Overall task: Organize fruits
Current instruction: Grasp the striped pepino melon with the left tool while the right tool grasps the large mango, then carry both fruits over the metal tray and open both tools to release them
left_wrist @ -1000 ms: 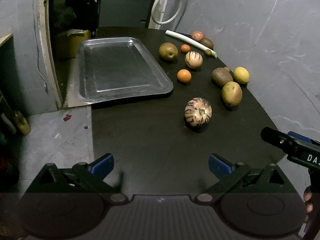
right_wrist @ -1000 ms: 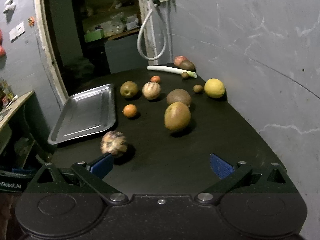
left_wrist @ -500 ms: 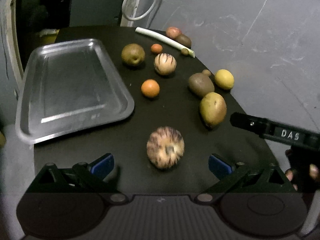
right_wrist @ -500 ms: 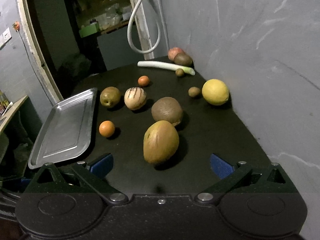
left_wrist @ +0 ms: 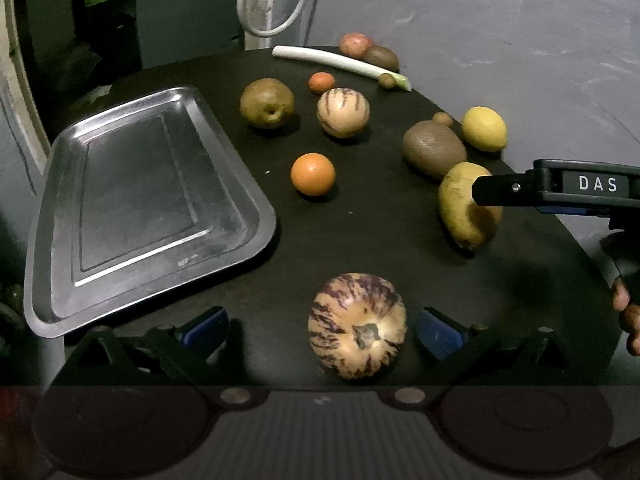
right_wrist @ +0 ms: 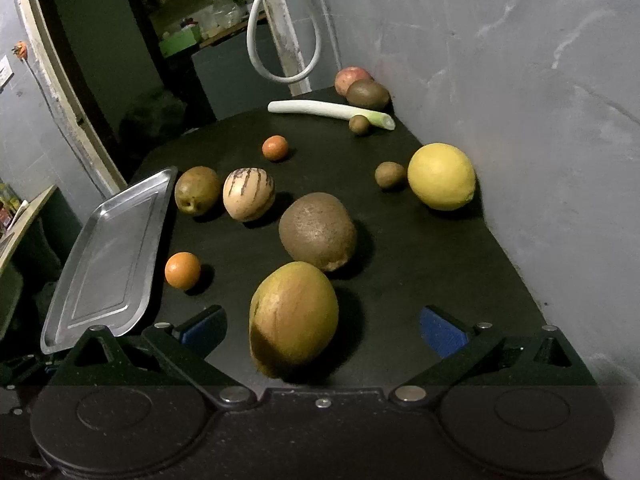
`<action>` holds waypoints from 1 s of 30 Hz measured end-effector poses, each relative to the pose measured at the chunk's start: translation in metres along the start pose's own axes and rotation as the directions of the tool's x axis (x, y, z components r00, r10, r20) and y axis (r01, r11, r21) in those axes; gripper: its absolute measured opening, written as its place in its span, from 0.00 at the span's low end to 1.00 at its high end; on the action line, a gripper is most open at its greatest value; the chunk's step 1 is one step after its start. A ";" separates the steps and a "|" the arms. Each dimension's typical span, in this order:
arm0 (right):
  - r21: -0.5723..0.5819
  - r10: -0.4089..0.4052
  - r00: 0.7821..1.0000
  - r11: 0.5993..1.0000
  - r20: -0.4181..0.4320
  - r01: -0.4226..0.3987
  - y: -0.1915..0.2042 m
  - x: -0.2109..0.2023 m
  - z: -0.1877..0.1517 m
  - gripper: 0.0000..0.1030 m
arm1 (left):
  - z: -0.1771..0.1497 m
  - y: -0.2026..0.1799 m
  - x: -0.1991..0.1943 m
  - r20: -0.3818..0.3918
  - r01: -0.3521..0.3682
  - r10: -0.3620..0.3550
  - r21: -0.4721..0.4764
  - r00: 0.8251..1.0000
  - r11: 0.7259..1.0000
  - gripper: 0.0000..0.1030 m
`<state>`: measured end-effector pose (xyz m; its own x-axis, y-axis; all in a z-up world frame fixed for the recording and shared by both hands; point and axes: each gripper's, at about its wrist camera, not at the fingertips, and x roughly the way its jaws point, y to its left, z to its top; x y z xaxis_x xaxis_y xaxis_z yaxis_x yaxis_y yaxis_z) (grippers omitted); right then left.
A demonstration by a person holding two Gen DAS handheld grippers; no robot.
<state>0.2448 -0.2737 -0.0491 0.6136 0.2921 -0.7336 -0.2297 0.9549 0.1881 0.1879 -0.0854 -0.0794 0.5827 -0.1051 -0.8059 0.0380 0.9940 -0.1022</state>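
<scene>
The left hand-held gripper (left_wrist: 322,330) is spread wide, its blue pads on either side of a purple-striped melon (left_wrist: 357,325) that sits between them on the black table (left_wrist: 360,236); neither pad touches the fruit. The right hand-held gripper (right_wrist: 322,330) is likewise wide open and grips nothing, with a yellow-green mango (right_wrist: 293,318) lying between its fingers, nearer the left pad. In the left wrist view this gripper comes in from the right, above the mango, and its black body bears a white label reading "DAS" (left_wrist: 598,184).

Beyond the mango lie a large brown fruit (right_wrist: 318,232), a yellow lemon (right_wrist: 441,176) near the wall, and a small kiwi (right_wrist: 389,175) just beside the lemon. Further left are an orange (right_wrist: 183,270), a pale striped melon (right_wrist: 249,195) and a brownish pear (right_wrist: 197,190) side by side, and a smaller orange fruit (right_wrist: 275,147) behind them. At the far edge lies a leek (right_wrist: 328,112), with a tiny kiwi (right_wrist: 359,124) against it and a brown kiwi (right_wrist: 367,95) and a reddish fruit (right_wrist: 352,79) behind. An empty steel tray (left_wrist: 132,196) sits at the table's left side, overhanging the edge.
</scene>
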 end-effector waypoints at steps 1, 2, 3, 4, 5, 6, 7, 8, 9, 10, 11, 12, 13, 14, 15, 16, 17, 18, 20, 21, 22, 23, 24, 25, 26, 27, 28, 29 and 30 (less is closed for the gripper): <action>-0.005 0.005 1.000 1.000 -0.006 -0.005 0.000 0.002 0.001 0.96 | 0.001 0.001 0.002 -0.004 -0.001 0.001 -0.009 1.000 1.000 0.97; -0.013 0.009 1.000 1.000 -0.014 -0.009 0.001 0.005 0.002 0.95 | 0.002 0.003 0.004 -0.008 -0.002 0.002 -0.018 1.000 1.000 0.96; -0.019 0.014 1.000 1.000 -0.027 -0.014 0.002 0.009 0.002 0.92 | 0.002 0.004 0.005 -0.013 0.000 0.000 -0.026 1.000 1.000 0.95; -0.024 0.021 0.999 0.999 -0.042 -0.022 0.002 0.012 0.003 0.89 | 0.002 0.006 0.005 -0.016 0.003 -0.004 -0.031 1.000 1.000 0.92; -0.031 0.028 0.998 0.999 -0.055 -0.029 0.004 0.015 0.003 0.88 | 0.001 0.006 0.006 -0.020 0.006 -0.007 -0.035 1.000 0.999 0.92; -0.037 0.032 0.997 0.999 -0.064 -0.034 0.004 0.017 0.003 0.86 | 0.001 0.006 0.006 -0.017 0.006 -0.007 -0.034 1.000 0.999 0.91; -0.046 0.035 0.997 0.998 -0.071 -0.038 0.006 0.019 0.003 0.84 | 0.000 0.006 0.006 -0.016 0.008 -0.008 -0.034 1.000 0.999 0.90; -0.052 0.035 0.996 0.998 -0.076 -0.039 0.007 0.021 0.003 0.83 | 0.000 0.005 0.005 -0.013 0.011 -0.011 -0.034 1.000 0.999 0.89; -0.059 0.036 0.996 0.997 -0.082 -0.041 0.008 0.023 0.003 0.81 | 0.001 0.005 0.005 -0.011 0.012 -0.013 -0.034 1.000 0.999 0.87; -0.063 0.037 0.995 0.997 -0.088 -0.042 0.009 0.024 0.004 0.77 | 0.001 0.004 0.005 -0.009 0.012 -0.012 -0.031 1.000 0.999 0.85; -0.066 0.039 0.995 0.997 -0.094 -0.045 0.010 0.025 0.003 0.76 | 0.001 0.003 0.005 -0.008 0.011 -0.011 -0.027 1.000 1.000 0.84; -0.070 0.040 0.994 0.996 -0.098 -0.047 0.011 0.027 0.003 0.73 | 0.000 0.003 0.005 -0.007 0.012 -0.012 -0.024 1.000 1.000 0.82; -0.075 0.040 0.994 0.996 -0.102 -0.048 0.011 0.027 0.003 0.70 | 0.001 0.002 0.005 -0.005 0.013 -0.013 -0.021 1.000 1.000 0.80; -0.079 0.040 0.994 0.996 -0.105 -0.048 0.012 0.028 0.003 0.69 | 0.001 0.001 0.004 -0.003 0.014 -0.014 -0.016 1.000 1.000 0.78; -0.084 0.038 0.994 0.995 -0.106 -0.047 0.012 0.030 0.003 0.67 | 0.001 -0.001 0.004 -0.001 0.018 -0.018 -0.010 1.000 1.000 0.75; -0.092 0.035 0.994 0.995 -0.102 -0.044 0.013 0.030 0.003 0.66 | 0.001 -0.002 0.005 0.001 0.020 -0.020 -0.005 1.000 1.000 0.72; -0.097 0.035 0.994 0.994 -0.102 -0.045 0.013 0.031 0.003 0.66 | 0.001 -0.004 0.004 0.002 0.022 -0.022 0.001 1.000 1.000 0.70; -0.102 0.036 0.994 0.994 -0.101 -0.046 0.014 0.032 0.004 0.65 | 0.002 -0.006 0.004 0.004 0.026 -0.026 0.007 1.000 1.000 0.65; -0.118 0.033 0.994 0.992 -0.099 -0.045 0.016 0.033 0.004 0.64 | 0.002 -0.010 0.005 0.007 0.034 -0.034 0.019 0.999 0.999 0.58; -0.127 0.034 0.995 0.991 -0.099 -0.046 0.016 0.033 0.004 0.62 | 0.002 -0.012 0.005 0.006 0.033 -0.033 0.026 0.999 0.999 0.55; -0.135 0.036 0.994 0.990 -0.099 -0.049 0.017 0.034 0.004 0.60 | 0.002 -0.015 0.006 0.005 0.029 -0.029 0.036 1.000 0.999 0.51; -0.143 0.038 0.994 0.988 -0.099 -0.052 0.018 0.034 0.004 0.59 | 0.002 -0.017 0.006 0.005 0.026 -0.027 0.043 1.000 0.999 0.52; -0.148 0.042 0.994 0.987 -0.100 -0.056 0.018 0.035 0.005 0.58 | 0.003 -0.018 0.007 0.003 0.021 -0.021 0.050 1.000 0.999 0.52; -0.151 0.042 0.994 0.987 -0.099 -0.057 0.018 0.035 0.006 0.58 | 0.003 -0.019 0.007 0.002 0.019 -0.019 0.052 1.000 0.998 0.52; -0.152 0.045 0.994 0.987 -0.097 -0.059 0.018 0.035 0.006 0.58 | 0.003 -0.019 0.007 0.001 0.017 -0.017 0.052 1.000 0.999 0.52; -0.152 0.047 0.994 0.986 -0.096 -0.062 0.018 0.036 0.006 0.58 | 0.004 -0.020 0.007 0.000 0.015 -0.015 0.047 1.000 0.999 0.51; -0.152 0.050 0.994 0.986 -0.094 -0.064 0.018 0.036 0.005 0.57 | 0.003 -0.020 0.007 0.000 0.013 -0.013 0.043 1.000 0.999 0.51; -0.153 0.052 0.994 0.986 -0.092 -0.065 0.017 0.036 0.005 0.57 | 0.003 -0.020 0.007 0.001 0.011 -0.011 0.039 1.000 0.999 0.51; -0.154 0.053 0.995 0.986 -0.089 -0.067 0.017 0.035 0.005 0.57 | 0.002 -0.020 0.007 0.001 0.009 -0.009 0.038 1.000 0.999 0.51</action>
<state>0.2661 -0.2467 -0.0689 0.5312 0.3367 -0.7775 -0.3839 0.9137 0.1334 0.1930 -0.1062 -0.0814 0.5835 -0.1142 -0.8040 0.0740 0.9934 -0.0874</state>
